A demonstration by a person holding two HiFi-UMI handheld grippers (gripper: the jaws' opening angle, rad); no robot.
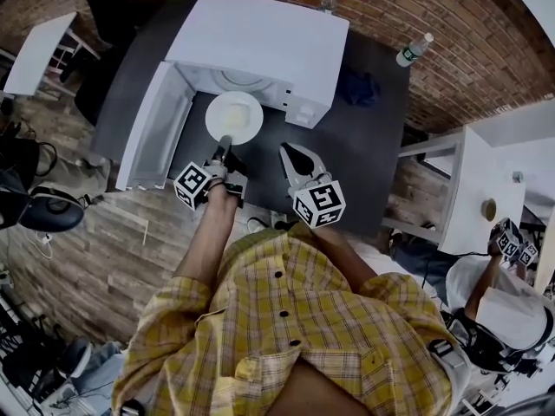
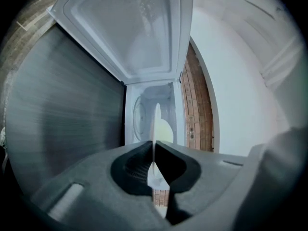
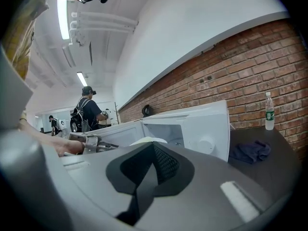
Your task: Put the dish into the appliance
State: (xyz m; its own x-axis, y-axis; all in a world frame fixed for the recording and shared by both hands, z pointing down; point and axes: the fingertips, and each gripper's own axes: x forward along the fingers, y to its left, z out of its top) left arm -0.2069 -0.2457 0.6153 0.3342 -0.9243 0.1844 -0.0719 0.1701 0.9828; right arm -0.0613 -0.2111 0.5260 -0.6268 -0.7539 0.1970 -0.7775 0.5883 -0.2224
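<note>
The left gripper [image 2: 154, 147] was clamped on the near rim of the dish [image 1: 233, 116], which its own view showed only edge-on, as a thin white sliver. The dish, pale, round and shallow, was at the mouth of the microwave [image 1: 260, 42], beside its open door [image 1: 154, 133]. The head view hid most of the microwave's cavity. The right gripper [image 3: 153, 147], jaws together on nothing, was in front of the microwave's control side.

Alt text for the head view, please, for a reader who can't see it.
The left gripper holds a white dish by its rim in front of the open white appliance on a dark table. The right gripper hovers beside it, shut and empty.
</note>
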